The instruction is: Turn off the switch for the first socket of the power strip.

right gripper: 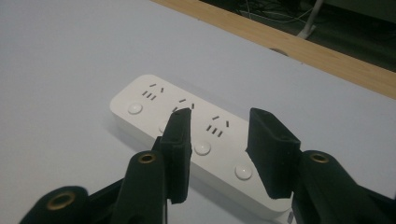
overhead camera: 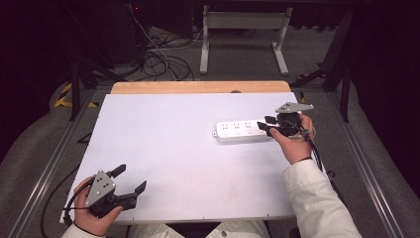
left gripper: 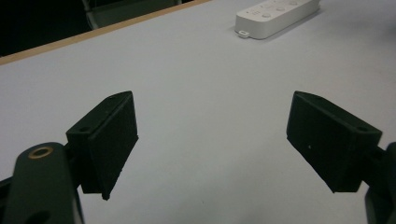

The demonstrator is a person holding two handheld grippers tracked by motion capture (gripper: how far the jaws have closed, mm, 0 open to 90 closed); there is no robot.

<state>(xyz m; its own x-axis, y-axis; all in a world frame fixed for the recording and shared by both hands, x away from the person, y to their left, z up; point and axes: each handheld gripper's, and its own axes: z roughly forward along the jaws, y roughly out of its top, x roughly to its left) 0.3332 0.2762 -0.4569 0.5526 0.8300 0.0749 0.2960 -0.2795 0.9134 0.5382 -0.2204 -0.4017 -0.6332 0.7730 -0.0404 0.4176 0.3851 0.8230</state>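
Nearest the person, at the table's (overhead camera: 163, 148) front left corner, the left gripper (overhead camera: 132, 179) rests in the hand with its jaws spread wide over bare tabletop, well apart from the white power strip (overhead camera: 242, 131). Farther back on the right, the right gripper (overhead camera: 265, 124) reaches over the strip's near end, jaws partly open above its sockets, gripping nothing.
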